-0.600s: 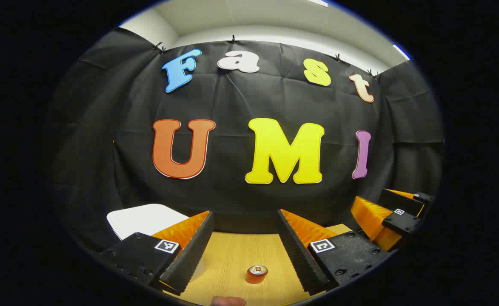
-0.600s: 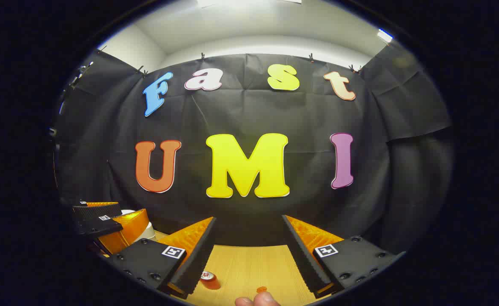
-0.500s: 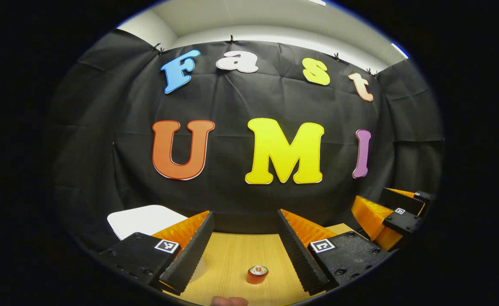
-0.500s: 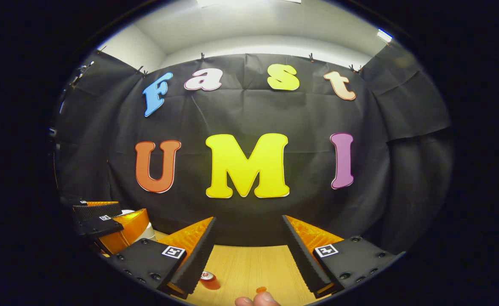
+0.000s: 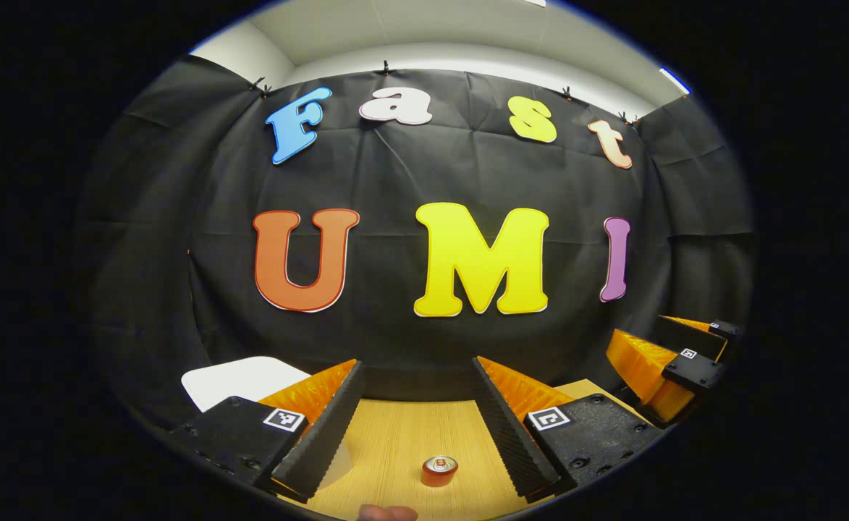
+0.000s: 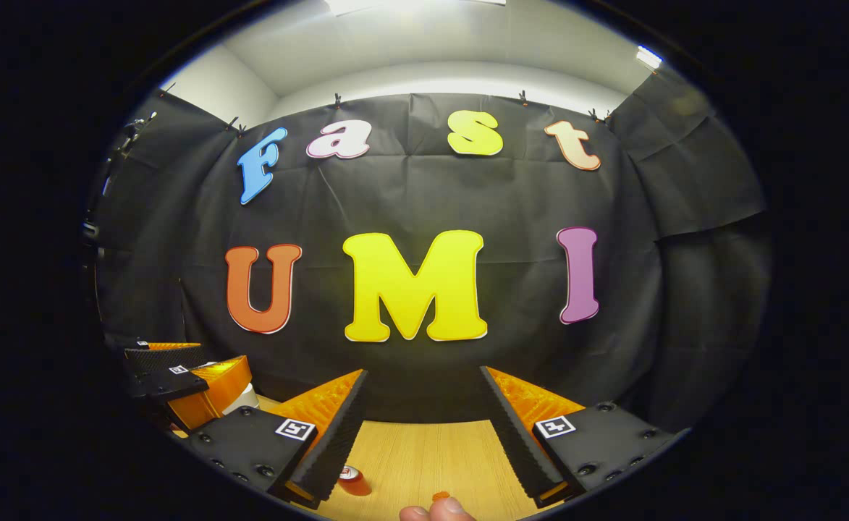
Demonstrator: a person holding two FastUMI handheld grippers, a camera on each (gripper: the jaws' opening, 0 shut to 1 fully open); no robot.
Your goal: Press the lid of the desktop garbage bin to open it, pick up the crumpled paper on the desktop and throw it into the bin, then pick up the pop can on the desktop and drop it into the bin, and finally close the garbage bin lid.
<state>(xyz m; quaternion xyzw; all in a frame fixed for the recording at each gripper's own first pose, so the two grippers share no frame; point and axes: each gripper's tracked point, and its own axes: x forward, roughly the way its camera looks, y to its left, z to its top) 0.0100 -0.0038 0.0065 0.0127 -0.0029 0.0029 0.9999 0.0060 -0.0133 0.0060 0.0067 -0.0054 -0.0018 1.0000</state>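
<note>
Pop can upright on desktop between parted left jaws; right jaws parted, empty.

Pop can: orange-red body, silver top. Desktop: light wood grain; bin lid at 9 o'clock of the can is plain white. Square black-and-white markers on the gripper bodies.

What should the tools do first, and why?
Probably lower the left tool toward the white bin lid at its left to press it. Both tools hang open and empty above the wooden desktop, the pop can stands untouched, and the lid looks shut.
</note>
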